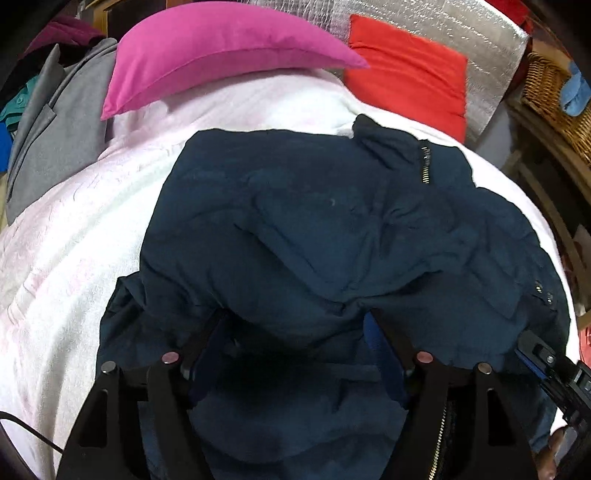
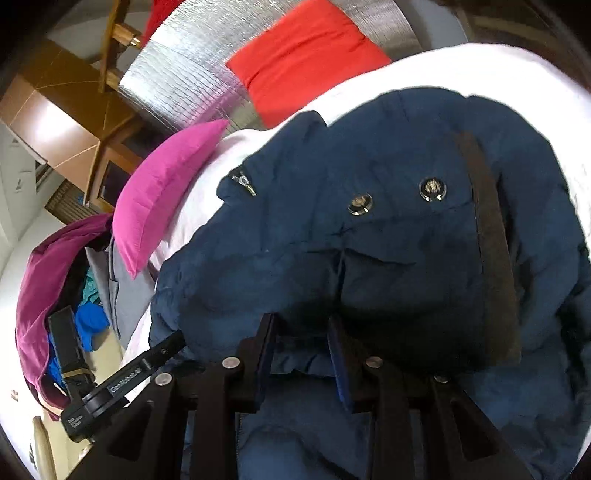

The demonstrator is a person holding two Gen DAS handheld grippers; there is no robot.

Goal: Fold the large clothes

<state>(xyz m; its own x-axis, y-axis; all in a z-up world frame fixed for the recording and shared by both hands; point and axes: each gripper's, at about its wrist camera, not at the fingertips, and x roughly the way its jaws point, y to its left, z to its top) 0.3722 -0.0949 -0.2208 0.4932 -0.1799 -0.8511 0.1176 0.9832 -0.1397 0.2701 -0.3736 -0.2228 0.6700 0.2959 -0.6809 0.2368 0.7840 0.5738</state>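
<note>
A navy padded jacket [image 1: 314, 229] lies bunched on a white bed cover [image 1: 74, 240]. It has a metal zip by the collar and snap buttons [image 2: 432, 189]. My left gripper [image 1: 295, 325] is open, its fingers pushed under a fold of the jacket near its lower hem. My right gripper [image 2: 303, 325] is open too, its fingers set wide against the jacket [image 2: 388, 240], with fabric lying between them. The other gripper shows at the right edge of the left wrist view [image 1: 546, 362] and at the lower left of the right wrist view [image 2: 122, 384].
A magenta pillow [image 1: 207, 55] and a red pillow [image 1: 402, 85] lie at the head of the bed against a silver padded board [image 1: 443, 26]. A grey garment [image 1: 55, 129] and a pile of clothes [image 2: 48, 280] lie at the bed's left. A wicker basket [image 1: 546, 85] stands at the right.
</note>
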